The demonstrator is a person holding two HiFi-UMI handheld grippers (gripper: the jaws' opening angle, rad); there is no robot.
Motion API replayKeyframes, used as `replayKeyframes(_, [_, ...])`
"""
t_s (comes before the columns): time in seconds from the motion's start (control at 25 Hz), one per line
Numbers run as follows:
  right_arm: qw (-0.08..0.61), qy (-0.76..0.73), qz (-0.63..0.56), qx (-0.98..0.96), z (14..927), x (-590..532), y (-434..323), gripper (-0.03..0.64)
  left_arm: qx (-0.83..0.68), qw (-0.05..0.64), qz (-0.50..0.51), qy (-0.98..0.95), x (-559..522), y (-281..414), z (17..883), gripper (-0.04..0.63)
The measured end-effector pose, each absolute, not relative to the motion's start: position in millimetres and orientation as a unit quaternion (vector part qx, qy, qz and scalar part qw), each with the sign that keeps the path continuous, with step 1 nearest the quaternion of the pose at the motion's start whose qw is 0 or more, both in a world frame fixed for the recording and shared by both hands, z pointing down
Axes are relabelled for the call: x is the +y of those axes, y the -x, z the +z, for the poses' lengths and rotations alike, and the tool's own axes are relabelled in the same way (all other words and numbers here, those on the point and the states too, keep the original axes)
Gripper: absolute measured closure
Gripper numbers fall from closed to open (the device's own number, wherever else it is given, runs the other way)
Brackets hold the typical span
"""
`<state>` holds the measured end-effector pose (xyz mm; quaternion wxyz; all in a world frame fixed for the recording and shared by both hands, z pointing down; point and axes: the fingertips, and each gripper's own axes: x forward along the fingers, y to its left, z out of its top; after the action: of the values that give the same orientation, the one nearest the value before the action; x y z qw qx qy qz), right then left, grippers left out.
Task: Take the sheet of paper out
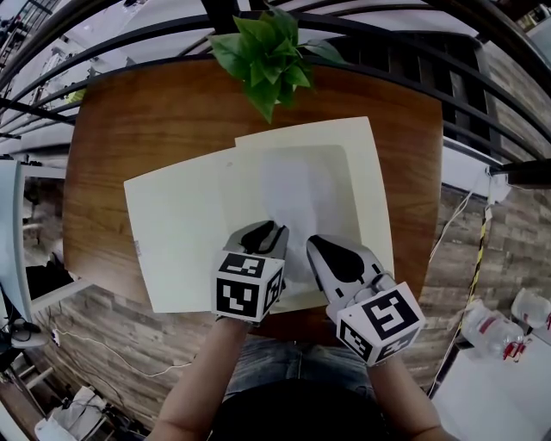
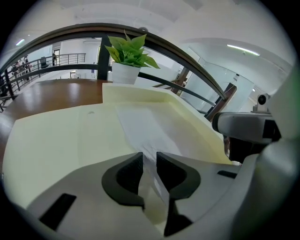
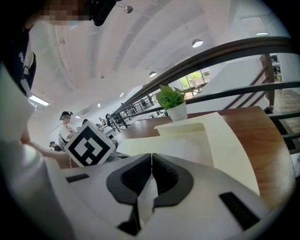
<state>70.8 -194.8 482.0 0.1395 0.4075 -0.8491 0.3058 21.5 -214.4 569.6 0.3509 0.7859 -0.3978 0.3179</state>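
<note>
A cream folder (image 1: pixel 176 228) lies open on the wooden table (image 1: pixel 129 121), and a white sheet of paper (image 1: pixel 301 189) rests in its right half. Both grippers sit at the sheet's near edge. My left gripper (image 1: pixel 263 231) has its jaws drawn close, with bunched paper (image 2: pixel 140 129) running up between them (image 2: pixel 149 161). To its right, my right gripper (image 1: pixel 317 245) is shut, and a strip of the paper hangs between its pads (image 3: pixel 152 161). The sheet's near edge is hidden under the grippers in the head view.
A potted green plant (image 1: pixel 269 50) stands at the table's far edge, just beyond the folder. Dark metal railing (image 1: pixel 387 26) curves round the far and right sides. The table's near edge (image 1: pixel 284 320) lies right below the grippers.
</note>
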Motion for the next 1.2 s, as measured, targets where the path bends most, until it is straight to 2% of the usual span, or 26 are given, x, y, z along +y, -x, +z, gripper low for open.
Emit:
replayKeyframes(0.24, [0.141,-0.404,0.307,-0.85,481.3,-193.1,-72.3,0.589,-0.402,0.338,0.326,-0.786,-217.3,-16.1,571.6,0.547])
replayKeyframes(0.44, [0.139,-0.4,0.304,-0.853,480.5,-191.4,-73.1,0.589,-0.397,0.337,0.326,-0.789,-217.6,-14.2,572.3,0.565])
replayKeyframes(1.2, [0.154,-0.403,0.31,-0.847,479.0,-179.5,-63.7,0.589,-0.419,0.371,0.28,-0.78,-205.2,26.3,554.4,0.574])
